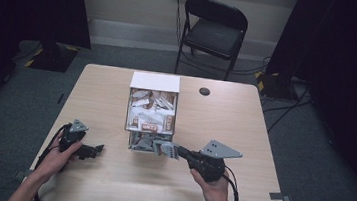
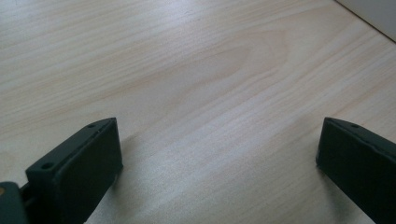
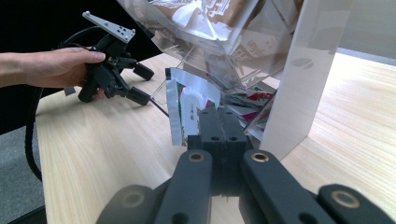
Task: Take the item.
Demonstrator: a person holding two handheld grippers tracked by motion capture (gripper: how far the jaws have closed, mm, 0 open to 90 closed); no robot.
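Right gripper (image 3: 219, 122) pinches a sachet (image 3: 187, 105); left gripper (image 2: 219, 154) rests spread wide.

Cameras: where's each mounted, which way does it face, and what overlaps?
High view: above the person's side, facing forward and down at the table, dispenser and chair; both hands and forearms enter from below.
Left gripper view: on the left claw, facing bare tabletop between open jaws.
Right gripper view: on the right claw, shut on a packet at the dispenser's mouth.
Shared: the left claw appears in the high and right gripper views.
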